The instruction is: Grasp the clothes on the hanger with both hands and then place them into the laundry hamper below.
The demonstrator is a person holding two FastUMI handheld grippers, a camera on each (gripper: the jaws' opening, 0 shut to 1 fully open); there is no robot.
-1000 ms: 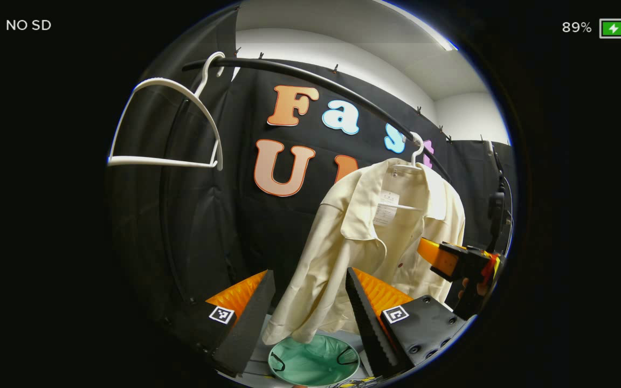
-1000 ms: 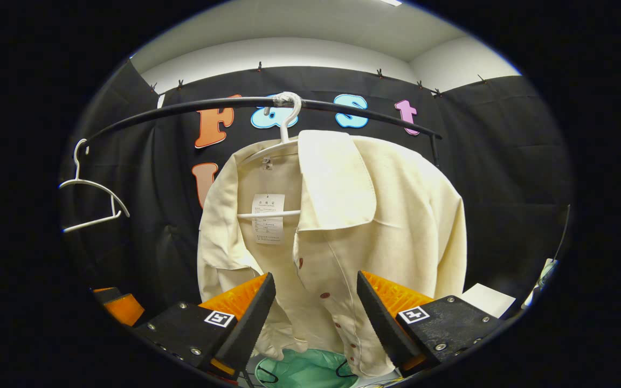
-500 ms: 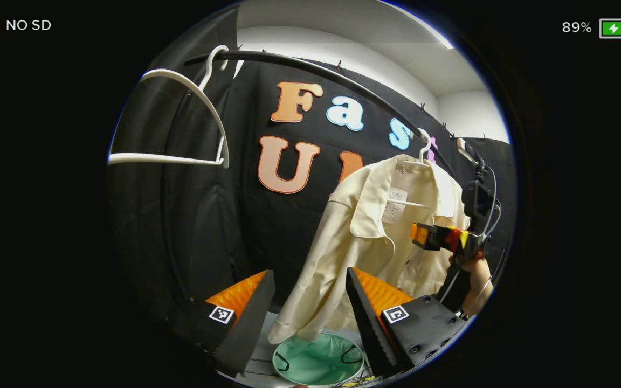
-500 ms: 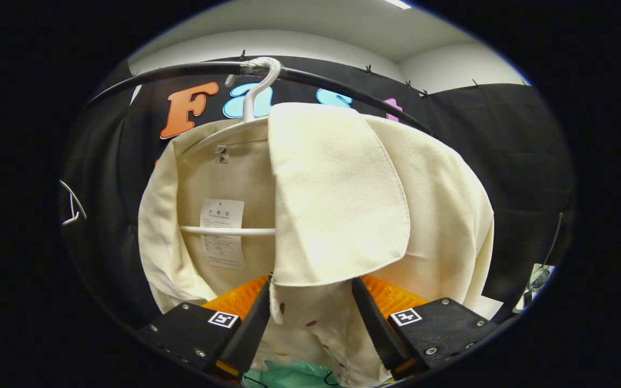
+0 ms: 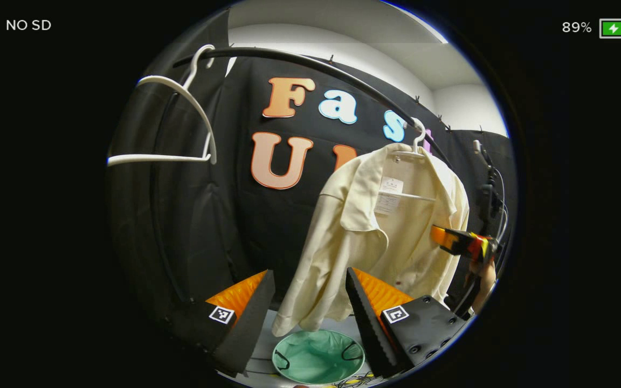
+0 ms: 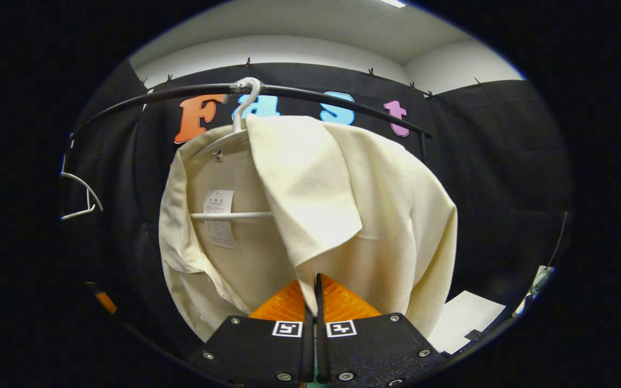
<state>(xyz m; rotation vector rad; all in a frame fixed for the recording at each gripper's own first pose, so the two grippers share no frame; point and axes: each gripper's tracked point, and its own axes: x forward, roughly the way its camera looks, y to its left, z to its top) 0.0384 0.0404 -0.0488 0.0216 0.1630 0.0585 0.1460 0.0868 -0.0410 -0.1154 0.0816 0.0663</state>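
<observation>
a cream shirt (image 6: 364, 215) with a white label hangs on a white hanger (image 6: 235, 134) from a black rail (image 6: 316, 94). the right gripper (image 6: 313, 293) has orange ribbed fingers with black pads and black-and-white square markers, pinching the cream front edge between them. past the left gripper's (image 5: 310, 302) orange-and-black fingers lies a mint-green hamper (image 5: 318, 357) with black handles. a second white hanger (image 5: 170, 124) hangs bare.
</observation>
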